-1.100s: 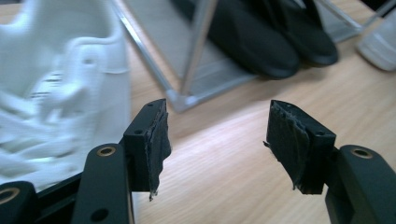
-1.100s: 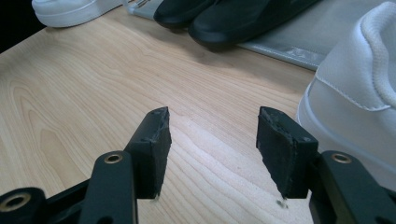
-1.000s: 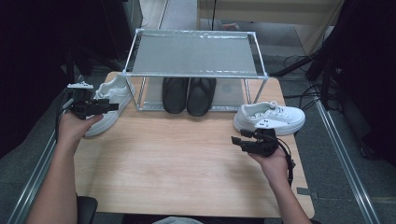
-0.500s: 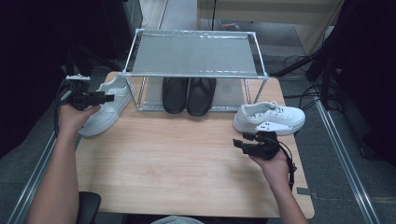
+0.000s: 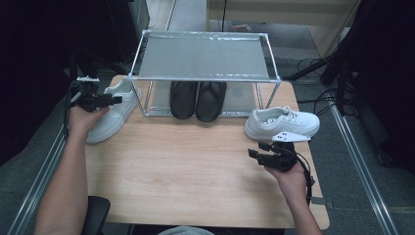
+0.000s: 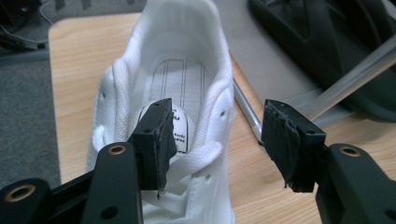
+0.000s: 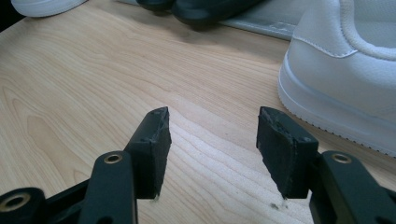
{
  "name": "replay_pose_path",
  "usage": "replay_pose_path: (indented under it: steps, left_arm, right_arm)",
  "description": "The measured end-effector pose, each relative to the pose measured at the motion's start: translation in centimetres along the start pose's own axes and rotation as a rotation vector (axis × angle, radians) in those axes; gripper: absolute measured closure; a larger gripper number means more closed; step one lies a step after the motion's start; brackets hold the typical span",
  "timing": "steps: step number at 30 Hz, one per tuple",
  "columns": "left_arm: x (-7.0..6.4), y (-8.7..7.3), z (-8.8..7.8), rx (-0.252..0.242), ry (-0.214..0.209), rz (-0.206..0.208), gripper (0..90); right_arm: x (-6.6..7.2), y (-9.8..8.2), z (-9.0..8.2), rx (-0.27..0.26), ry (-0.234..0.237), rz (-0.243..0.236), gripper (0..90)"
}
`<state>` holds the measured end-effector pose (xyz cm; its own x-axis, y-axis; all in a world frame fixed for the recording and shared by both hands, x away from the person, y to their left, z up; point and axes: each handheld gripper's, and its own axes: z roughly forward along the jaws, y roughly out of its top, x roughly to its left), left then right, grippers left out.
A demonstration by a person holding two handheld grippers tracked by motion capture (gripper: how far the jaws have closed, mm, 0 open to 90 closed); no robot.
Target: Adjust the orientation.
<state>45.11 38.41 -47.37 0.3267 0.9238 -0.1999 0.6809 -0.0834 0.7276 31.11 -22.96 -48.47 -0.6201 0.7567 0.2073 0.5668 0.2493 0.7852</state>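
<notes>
In the high view the left gripper hangs over the left white sneaker, which lies at about nine o'clock on the table, its heel just beside the corner post of the metal rack; the black shoes sit under the rack at twelve o'clock, and the right white sneaker lies at about three o'clock with the right gripper just in front of it, jaws released and empty. Against the earlier high-view frames, the left hand has slid outward and a little lower along the sneaker, while the right hand has kept its place. In the left gripper view the left gripper has just been closing slightly, yet the jaws stand wide with one pad over the shoe's opening and the other outside the collar wall, which lies between them ungripped. The likely trouble is a pinch on that soft, thin collar alone: the shoe could tip or sag toe-down and swing into the rack post, or the outer pad could snag the rack's base rail at about three o'clock in this view. In the right gripper view the right gripper points across bare wood, the right sneaker at two o'clock; a careless sweep could nudge it off its spot.
</notes>
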Motion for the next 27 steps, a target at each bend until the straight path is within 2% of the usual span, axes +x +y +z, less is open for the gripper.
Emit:
replay_pose_path:
  steps: [3, 8, 10, 11, 13, 15, 19, 22, 27]
  left_arm:
    - [0.23, -0.42, 0.94, 0.038, -0.002, 0.002, 45.6]
    - [0.45, -0.66, 1.05, 0.017, -0.014, 0.006, 49.6]
    - [0.52, -0.89, 1.19, 0.005, -0.036, 0.016, 54.1]
    - [0.5, -0.96, 1.21, 0.009, -0.041, 0.03, 55.6]
    - [0.27, -0.97, 1.17, 0.019, -0.016, 0.07, 62.9]
    - [0.19, -0.96, 1.09, 0.027, -0.013, 0.088, 68.7]
    - [0.57, -1.09, 0.93, 0.017, -0.038, 0.069, 75.3]
    - [0.67, -1.09, 0.79, 0.017, -0.035, 0.05, 79.8]
    - [0.85, -0.98, 0.39, 0.033, -0.027, 0.02, 82.3]
  right_arm:
    - [0.05, -0.01, 0.12, 0.007, 0.001, 0.0, 45.6]
    - [0.23, 0.04, 0.37, 0.012, 0.007, -0.006, 45.6]
    - [0.29, 0.04, 0.44, 0.017, 0.006, -0.002, 45.5]
    - [0.3, 0.04, 0.46, 0.017, 0.006, -0.002, 45.5]
    - [0.3, 0.05, 0.49, 0.017, 0.006, -0.006, 45.4]
    - [0.3, 0.07, 0.43, 0.017, 0.004, -0.004, 45.3]
    - [0.15, 0.05, 0.38, 0.013, 0.002, -0.004, 45.2]
    - [0.2, 0.07, 0.44, 0.014, 0.002, -0.003, 45.2]
    - [0.35, 0.11, 0.48, 0.015, 0.005, -0.01, 45.1]
